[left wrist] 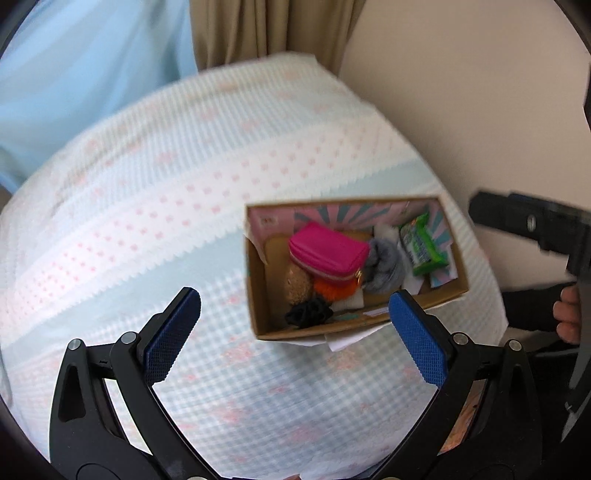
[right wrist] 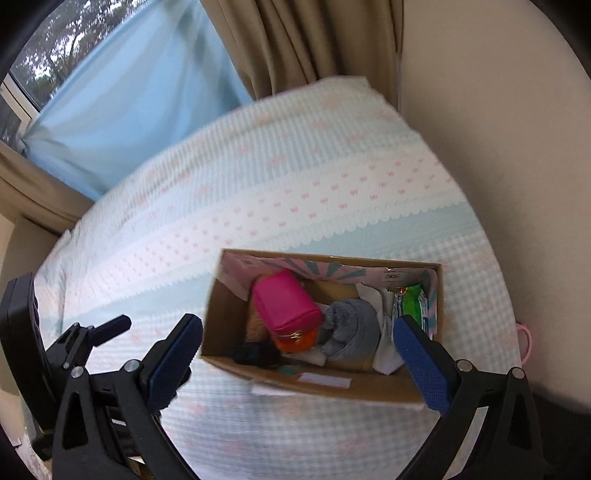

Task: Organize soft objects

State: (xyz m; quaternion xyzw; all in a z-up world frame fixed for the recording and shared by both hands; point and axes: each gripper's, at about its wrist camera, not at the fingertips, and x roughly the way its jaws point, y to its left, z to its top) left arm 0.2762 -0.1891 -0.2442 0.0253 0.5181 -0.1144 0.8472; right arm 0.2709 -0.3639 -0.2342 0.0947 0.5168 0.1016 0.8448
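An open cardboard box (left wrist: 258, 295) (right wrist: 221, 325) sits on a bed with a pale blue and pink patterned cover (left wrist: 147, 184) (right wrist: 258, 184). Inside lie a pink zip pouch (left wrist: 328, 251) (right wrist: 284, 299), a grey fluffy item (left wrist: 384, 264) (right wrist: 351, 325), an orange soft item (left wrist: 328, 286) (right wrist: 295, 341), a black scrunchie (left wrist: 308, 312) (right wrist: 255, 352), a tan puff (left wrist: 297, 282) and a green packet (left wrist: 421, 243) (right wrist: 412, 301). My left gripper (left wrist: 295, 314) is open and empty above the box's near left. My right gripper (right wrist: 299, 343) is open and empty over the box.
A beige wall (left wrist: 461, 92) (right wrist: 498, 147) runs along the bed's right side. Tan curtains (left wrist: 266, 26) (right wrist: 303, 37) and a light blue curtain (right wrist: 129, 92) hang behind. The other gripper shows at the right edge of the left wrist view (left wrist: 535, 225).
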